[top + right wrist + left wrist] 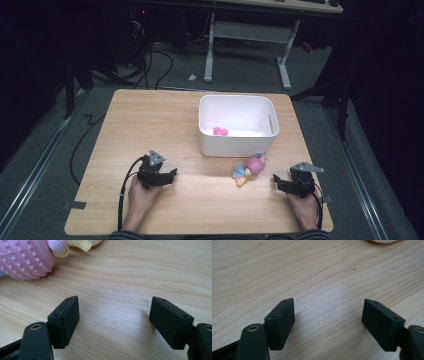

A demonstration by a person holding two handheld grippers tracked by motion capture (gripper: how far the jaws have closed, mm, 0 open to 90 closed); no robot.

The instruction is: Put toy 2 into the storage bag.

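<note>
- One wooden table (pixel 150 120), light in tone.
- One white bin (pixel 237 145) standing on it.
- One small pink toy (pixel 220 131) lying inside the bin.
- One doll (pixel 250 169) with a knobbly pink head, lying on the tabletop just in front of the bin.
- Two hand-held grippers: the left gripper (pixel 172 173) and the right gripper (pixel 276 181), each with two black jaws.
- Two hands, one behind each gripper.
- One white-legged desk (pixel 250 30) beyond the table.

We find no readable text, label, brand, number or sign on anything here.
</note>
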